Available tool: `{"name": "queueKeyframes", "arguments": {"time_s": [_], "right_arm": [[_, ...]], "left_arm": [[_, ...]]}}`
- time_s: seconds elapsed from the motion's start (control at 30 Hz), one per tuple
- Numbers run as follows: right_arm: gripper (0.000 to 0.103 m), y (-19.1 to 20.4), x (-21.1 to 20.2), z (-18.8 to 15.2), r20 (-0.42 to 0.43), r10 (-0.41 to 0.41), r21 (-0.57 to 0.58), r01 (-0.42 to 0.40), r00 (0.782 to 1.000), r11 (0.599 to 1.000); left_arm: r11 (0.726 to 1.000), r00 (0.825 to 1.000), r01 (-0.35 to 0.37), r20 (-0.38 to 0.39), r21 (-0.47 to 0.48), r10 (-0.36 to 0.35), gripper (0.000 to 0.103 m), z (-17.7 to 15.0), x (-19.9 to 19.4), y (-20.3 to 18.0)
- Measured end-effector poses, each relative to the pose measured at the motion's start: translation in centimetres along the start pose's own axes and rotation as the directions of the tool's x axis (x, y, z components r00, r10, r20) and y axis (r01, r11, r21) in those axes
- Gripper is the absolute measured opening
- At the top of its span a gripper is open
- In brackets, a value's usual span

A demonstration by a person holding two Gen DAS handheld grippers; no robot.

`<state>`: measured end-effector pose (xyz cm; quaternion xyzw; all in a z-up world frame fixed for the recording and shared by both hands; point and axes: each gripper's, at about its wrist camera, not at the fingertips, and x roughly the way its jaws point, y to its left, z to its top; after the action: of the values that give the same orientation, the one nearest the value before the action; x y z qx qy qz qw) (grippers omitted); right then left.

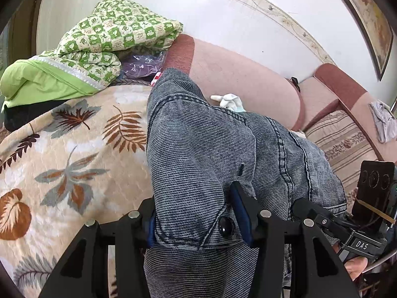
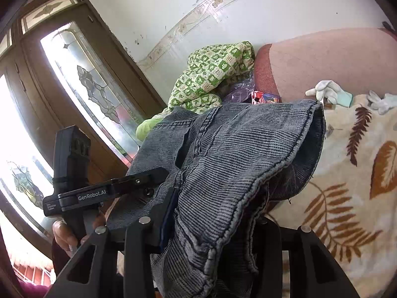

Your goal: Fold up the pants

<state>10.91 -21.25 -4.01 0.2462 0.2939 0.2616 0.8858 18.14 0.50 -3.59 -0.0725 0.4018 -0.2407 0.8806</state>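
Here we hold the pants (image 1: pixel 213 154) lifted over the leaf-patterned blanket (image 1: pixel 69 154), the left gripper (image 1: pixel 198 221) and the right gripper (image 2: pixel 215 226) both pinching bunched waistband denim, so an uneven pull may slip the thick cloth out.

The pants (image 1: pixel 198 149) clamped in my left gripper (image 1: pixel 198 219) are washed grey-blue denim with fine dark ribbing, darker stitched seams and a glossy black button (image 1: pixel 226 226); my gripper frame is black with deep blue pads (image 1: pixel 240 213); to its left the blanket (image 1: pixel 62 154) is cream with brown, rust and grey leaves; ahead on the left lies a quilt (image 1: pixel 111 32) checked in green and cream, lined in plain lime; ahead on the right the sofa back (image 1: pixel 248 79) is dusty pink with a brick-red band; beyond my right gripper (image 2: pixel 213 223) is a white glove (image 2: pixel 325 90); the wall (image 1: pixel 235 24) is white with a pale floral border.
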Motion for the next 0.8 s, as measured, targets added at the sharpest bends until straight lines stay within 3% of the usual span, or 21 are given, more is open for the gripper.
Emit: {"name": "queueKeyframes", "arguments": {"time_s": [0.4, 0.8], "right_arm": [[0.044, -4.5, 5.2, -1.5, -0.093, -0.046, 0.033, 0.049, 0.995, 0.998], [0.044, -7.7, 7.2, -3.2, -0.165, -0.074, 0.094, 0.091, 0.983, 0.991]], "left_arm": [[0.995, 0.992, -0.088, -0.086, 0.056, 0.092, 0.053, -1.3, 6.5, 0.4], [0.991, 0.978, -0.111, -0.168, 0.081, 0.124, 0.053, -3.0, 9.7, 0.8]]}}
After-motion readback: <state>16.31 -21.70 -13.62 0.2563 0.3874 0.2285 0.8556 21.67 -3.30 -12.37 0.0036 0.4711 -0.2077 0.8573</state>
